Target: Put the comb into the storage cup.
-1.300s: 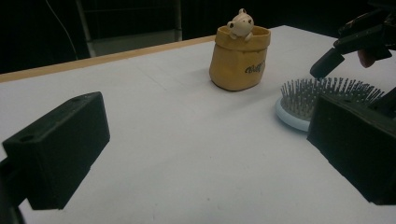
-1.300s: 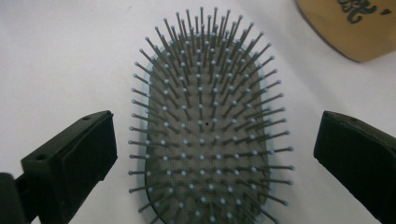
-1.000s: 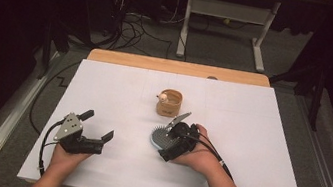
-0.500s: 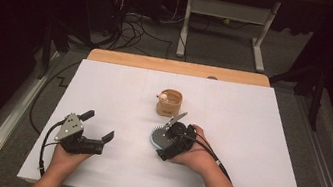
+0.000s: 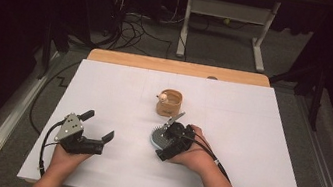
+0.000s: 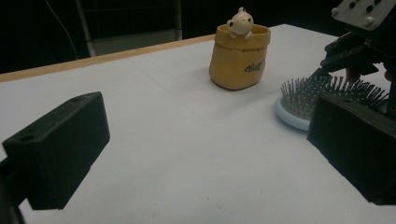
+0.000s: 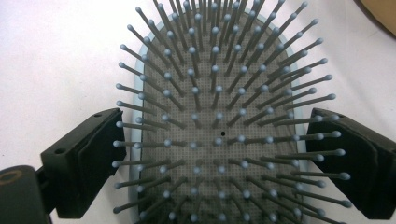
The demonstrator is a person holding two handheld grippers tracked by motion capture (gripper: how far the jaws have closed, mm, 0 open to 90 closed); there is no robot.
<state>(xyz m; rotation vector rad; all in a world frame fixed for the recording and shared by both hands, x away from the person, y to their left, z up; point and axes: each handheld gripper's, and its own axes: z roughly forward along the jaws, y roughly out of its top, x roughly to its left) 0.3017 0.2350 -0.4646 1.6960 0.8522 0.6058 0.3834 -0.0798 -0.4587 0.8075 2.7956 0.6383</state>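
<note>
- Right now, a hairbrush (image 5: 156, 137) is being reached for by the right gripper (image 5: 170, 141).
- It is seen lying flat on the white table (image 5: 248, 137), bristles up, near the middle and a bit to the right.
- A small yellow pot (image 5: 169, 103) with a little toy bear (image 6: 240, 21) at its rim is set just behind the brush, on the far side, apart from it.
- In the right gripper view, the two black jaws are held wide, one on each side of the brush head (image 7: 219, 135).
- Whether the pads are pressed on the pale blue rim yet cannot be told; nothing looks squeezed.
- The left gripper (image 5: 95, 133) is kept at the near left, well apart from the brush, with its jaws wide and nothing between them.
- For a good grab, the jaws should be brought lower, so the hard blue rim is caught and not the bendy bristles.
- The pads should be kept level with the table, so the brush is not tipped.
- The jaws should be closed slowly and evenly, so the brush is not pushed sideways.
- Care should be taken on the far side, so the yellow pot is not bumped.
- The left gripper is best kept still and out of the way.
</note>
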